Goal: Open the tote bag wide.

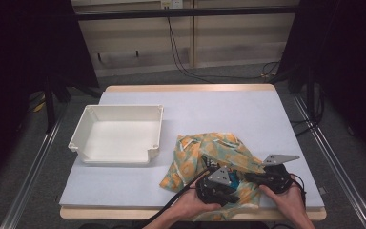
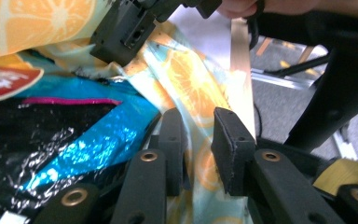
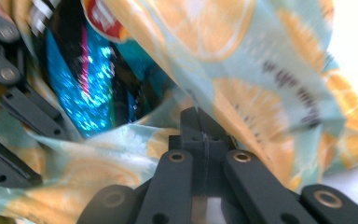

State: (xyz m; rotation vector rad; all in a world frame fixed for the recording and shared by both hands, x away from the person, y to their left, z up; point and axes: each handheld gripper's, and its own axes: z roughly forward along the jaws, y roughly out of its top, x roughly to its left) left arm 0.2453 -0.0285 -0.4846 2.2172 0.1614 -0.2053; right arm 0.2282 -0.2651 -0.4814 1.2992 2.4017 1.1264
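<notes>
Both claws work at the orange-slice print fabric bag (image 1: 209,160) lying at the near right of the tabletop (image 1: 248,114). Left claw (image 2: 200,144): jaws parted, with a fold of the bag's fabric running up between them; whether the pads touch it cannot be told. Right claw (image 3: 200,126): jaws pressed together, pinching the bag's rim. Between the two claws the bag's mouth gapes, exposing a shiny blue and black foil packet (image 3: 86,84) inside. To the left of the bag, well apart from it, a white plastic bin (image 1: 119,136) stands on the tabletop. A hand (image 1: 198,205) holds the left claw at the bag's near edge.
</notes>
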